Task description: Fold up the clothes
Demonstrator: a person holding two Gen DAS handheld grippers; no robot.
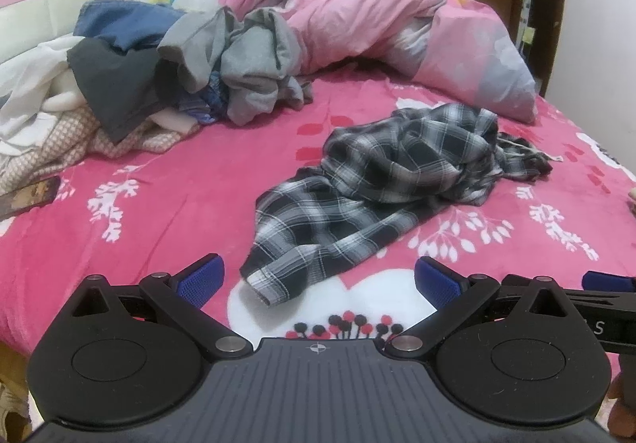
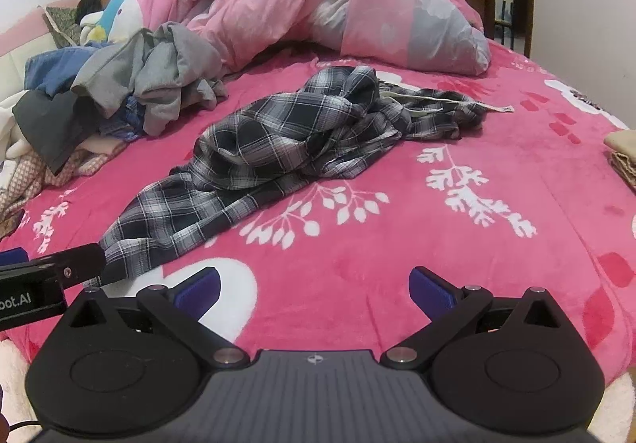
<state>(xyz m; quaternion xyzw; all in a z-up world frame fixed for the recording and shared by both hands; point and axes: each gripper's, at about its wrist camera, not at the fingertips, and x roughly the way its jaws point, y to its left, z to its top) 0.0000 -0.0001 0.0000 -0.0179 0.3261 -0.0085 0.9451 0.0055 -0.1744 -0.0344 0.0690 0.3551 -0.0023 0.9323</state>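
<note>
Both grippers, left gripper [image 1: 320, 280] and right gripper [image 2: 314, 284], hang low over the pink bed blanket [image 2: 397, 276], jaws spread wide and holding nothing. Just beyond lies a crumpled plaid shirt [image 1: 381, 180], its cuff nearest the left gripper. Farther back sits a clothes pile [image 1: 167, 65] beside a pink duvet [image 1: 377, 6].

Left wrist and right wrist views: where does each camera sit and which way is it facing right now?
Left wrist: sits on the left gripper, tilted down across the bed at the plaid garment; own open blue-padded fingers show, and the right gripper's side at the right edge.
Right wrist: sits on the right gripper, tilted down over bare blanket, garment ahead-left; own open fingers and the left gripper's side at the left edge.
Shared: plaid garment, clothes pile, pink duvet.
</note>
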